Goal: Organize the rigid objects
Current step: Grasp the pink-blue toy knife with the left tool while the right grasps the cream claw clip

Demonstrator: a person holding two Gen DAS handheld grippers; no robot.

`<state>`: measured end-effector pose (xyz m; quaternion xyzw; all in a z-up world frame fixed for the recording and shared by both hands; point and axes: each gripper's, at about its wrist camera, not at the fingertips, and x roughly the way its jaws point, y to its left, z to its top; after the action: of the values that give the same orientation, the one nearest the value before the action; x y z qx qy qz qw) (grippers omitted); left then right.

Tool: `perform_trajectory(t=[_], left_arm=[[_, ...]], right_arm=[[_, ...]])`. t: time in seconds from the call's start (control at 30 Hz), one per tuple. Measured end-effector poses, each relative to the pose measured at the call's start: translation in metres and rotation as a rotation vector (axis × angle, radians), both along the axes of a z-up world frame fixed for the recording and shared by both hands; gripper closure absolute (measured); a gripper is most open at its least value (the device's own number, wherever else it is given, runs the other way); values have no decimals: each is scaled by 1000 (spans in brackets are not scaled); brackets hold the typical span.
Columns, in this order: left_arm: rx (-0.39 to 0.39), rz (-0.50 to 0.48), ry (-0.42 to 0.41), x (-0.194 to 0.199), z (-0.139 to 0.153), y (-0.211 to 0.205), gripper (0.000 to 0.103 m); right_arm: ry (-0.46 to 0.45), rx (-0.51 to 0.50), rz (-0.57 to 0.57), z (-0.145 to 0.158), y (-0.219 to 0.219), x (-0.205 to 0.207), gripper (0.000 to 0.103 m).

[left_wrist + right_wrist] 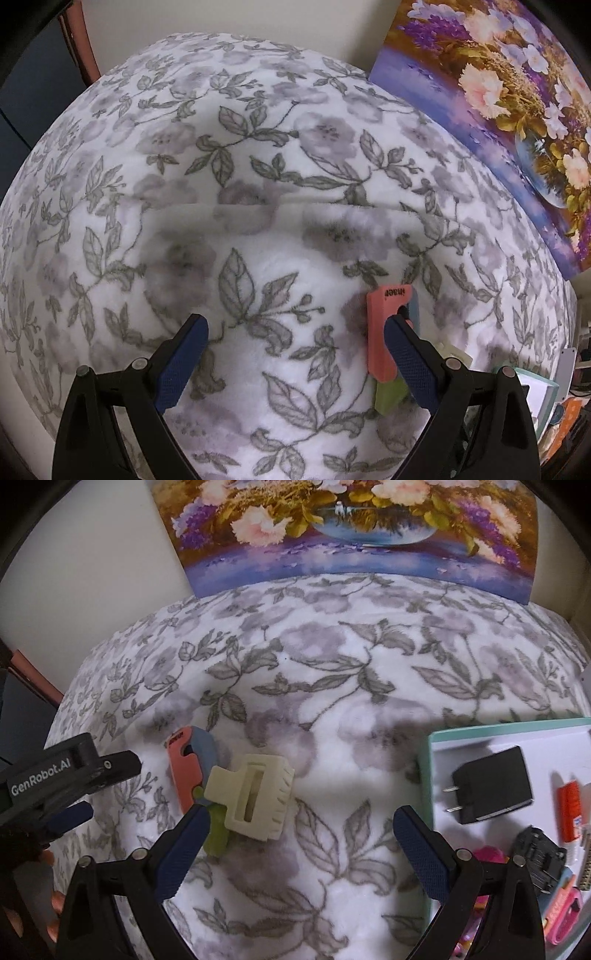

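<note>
Closest in, the left gripper (295,343) hangs over the floral fleece blanket (258,184) with its jaws spread wide and nothing between them. Against the outer face of its right fingertip lies a coral-pink clip (382,332), with a grey-blue piece (414,306) just behind it and a lime-green piece (389,397) just below, beside the same finger. I cannot tell whether the finger touches the clip.

Likewise the right gripper (301,830) is released, its jaws wide apart with only blanket (332,686) between them. Just ahead of its left fingertip sits a cream claw hair clip (253,799), resting on the lime-green piece (218,834), which touches that fingertip's outer edge. Beyond these, further left of the jaws, lie the coral-pink clip (181,771) and grey-blue piece (207,753); the left gripper (70,816) reaches in from that side.

Right of the right fingertip stands a teal-rimmed white tray (432,775) holding a black plug adapter (491,786), a black clip (541,860), an orange-capped tube (569,812) and pink items (561,912).

Far ahead of both grippers, a flower painting (351,535) leans against the wall (92,572).
</note>
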<state>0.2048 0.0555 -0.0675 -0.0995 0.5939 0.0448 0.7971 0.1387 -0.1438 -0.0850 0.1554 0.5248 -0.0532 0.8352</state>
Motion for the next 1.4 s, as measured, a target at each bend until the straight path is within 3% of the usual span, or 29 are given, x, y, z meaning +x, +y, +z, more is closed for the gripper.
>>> perform_trajectory(t=[0.3,0.47,0.8,0.9,1.17,1.4], left_arm=[[7,40,2,3,-4,9,7],[6,25,-4,3,-2,4,7],[-17,1,-4,4,-2,-5,7],[-46,-5,-2,5,-3,-8,7],[-67,-76,-10,3,-6,-30,7],[-47,-142,-8,0,-15,-59,7]], right_arm=[[-10,11,6,-12,11,17,3],[-20,12,15,-14,18,22,19],[-25,-3,-14,-17,9,21,24],[-20,-17,-13,-17,6,20,32],[-20,-4,-39,-15,-8,17,47],[-16,19,-71,-15,-25,13,48]])
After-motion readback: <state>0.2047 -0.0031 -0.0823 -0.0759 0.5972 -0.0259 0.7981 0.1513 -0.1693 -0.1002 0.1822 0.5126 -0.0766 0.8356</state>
